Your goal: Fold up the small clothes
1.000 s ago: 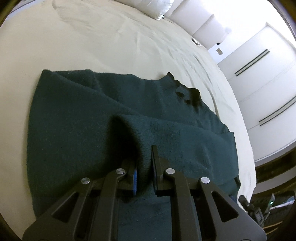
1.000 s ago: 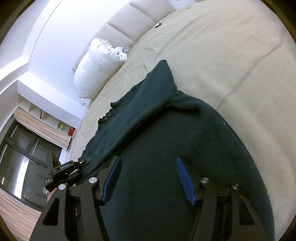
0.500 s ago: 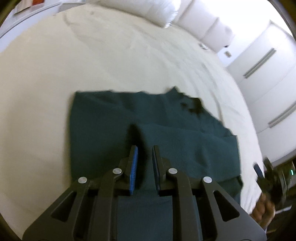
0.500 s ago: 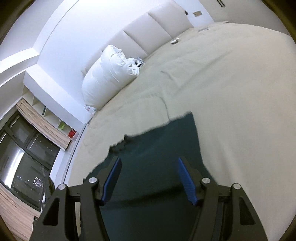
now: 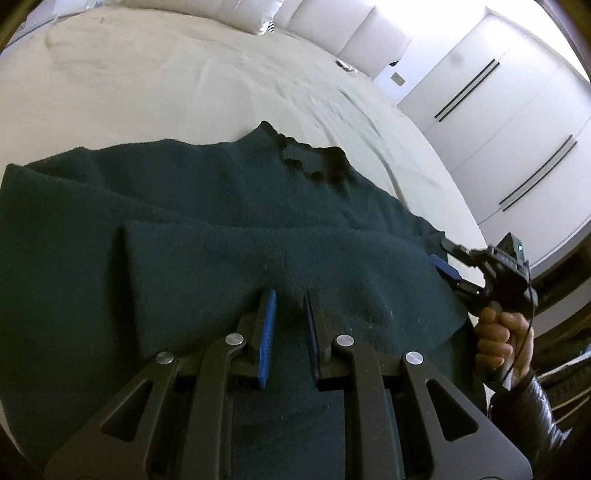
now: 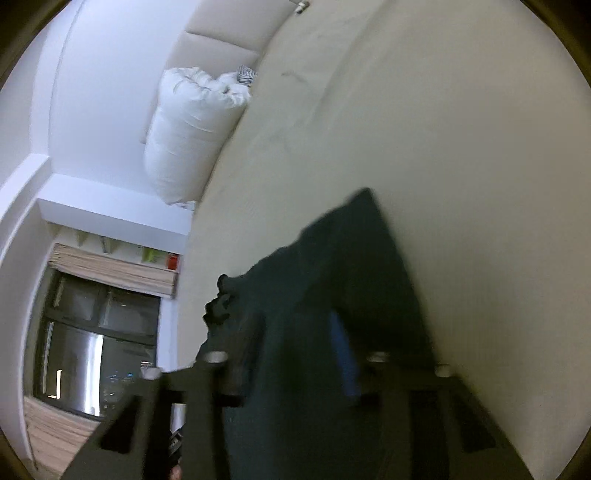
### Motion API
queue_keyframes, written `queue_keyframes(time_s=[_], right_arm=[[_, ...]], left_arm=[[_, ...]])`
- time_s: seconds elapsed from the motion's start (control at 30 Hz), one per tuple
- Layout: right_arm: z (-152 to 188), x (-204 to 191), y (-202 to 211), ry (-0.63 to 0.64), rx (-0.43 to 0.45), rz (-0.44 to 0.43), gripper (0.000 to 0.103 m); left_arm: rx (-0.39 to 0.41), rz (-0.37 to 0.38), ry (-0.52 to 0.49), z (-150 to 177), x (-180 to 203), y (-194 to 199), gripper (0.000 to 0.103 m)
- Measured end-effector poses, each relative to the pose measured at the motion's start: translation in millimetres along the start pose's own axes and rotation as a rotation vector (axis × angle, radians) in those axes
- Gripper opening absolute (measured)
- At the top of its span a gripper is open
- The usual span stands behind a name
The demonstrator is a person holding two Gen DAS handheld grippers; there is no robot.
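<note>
Dk green sweater [image 5: 229, 206] (no legible label)

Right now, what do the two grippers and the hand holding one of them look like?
The left gripper has matte black angular fingers with triangular cutouts, round silver bolts and bright blue pads. The right gripper looks the same, black with blue pads, plus a small green light and a thin black cable. The bare hand on its grip wears a shiny black sleeve.

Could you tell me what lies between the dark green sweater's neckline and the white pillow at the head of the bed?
Only bare cream bedsheet lies between the dark green knitted sweater and the white pillow, as the left wrist view shows.
</note>
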State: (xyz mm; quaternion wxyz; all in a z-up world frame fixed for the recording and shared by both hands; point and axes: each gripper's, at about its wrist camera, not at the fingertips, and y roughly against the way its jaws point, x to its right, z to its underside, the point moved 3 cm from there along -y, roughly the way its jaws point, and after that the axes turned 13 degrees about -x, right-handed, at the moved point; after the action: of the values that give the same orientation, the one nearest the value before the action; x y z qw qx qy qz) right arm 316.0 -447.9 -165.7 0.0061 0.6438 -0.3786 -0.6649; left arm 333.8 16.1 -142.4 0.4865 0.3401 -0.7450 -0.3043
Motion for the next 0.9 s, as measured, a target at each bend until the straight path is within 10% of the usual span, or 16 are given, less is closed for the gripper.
queue_keyframes(time_s=[0.23,0.53,0.67,0.77,0.9], right_arm=[[41,1,44,0.032,0.003,0.08,0.028],[29,-56,25,0.156,0.006,-0.039,0.086],[48,-19,15,0.142,0.013,0.074,0.058],[77,-14,44,0.105,0.033,0.025,0.059],[133,-37,104,0.196,0.15,0.189,0.068]], left_arm=[[0.002,-0.02,0.012,12,5,8,0.015],[0.029,-0.007,0.038,25,-2,12,0.015],[0.027,0.031,0.065,45,-12,28,0.015],[0.019,0.029,0.085,69,-20,52,0.015],[0.061,0.033,0.123,110,-30,98,0.015]])
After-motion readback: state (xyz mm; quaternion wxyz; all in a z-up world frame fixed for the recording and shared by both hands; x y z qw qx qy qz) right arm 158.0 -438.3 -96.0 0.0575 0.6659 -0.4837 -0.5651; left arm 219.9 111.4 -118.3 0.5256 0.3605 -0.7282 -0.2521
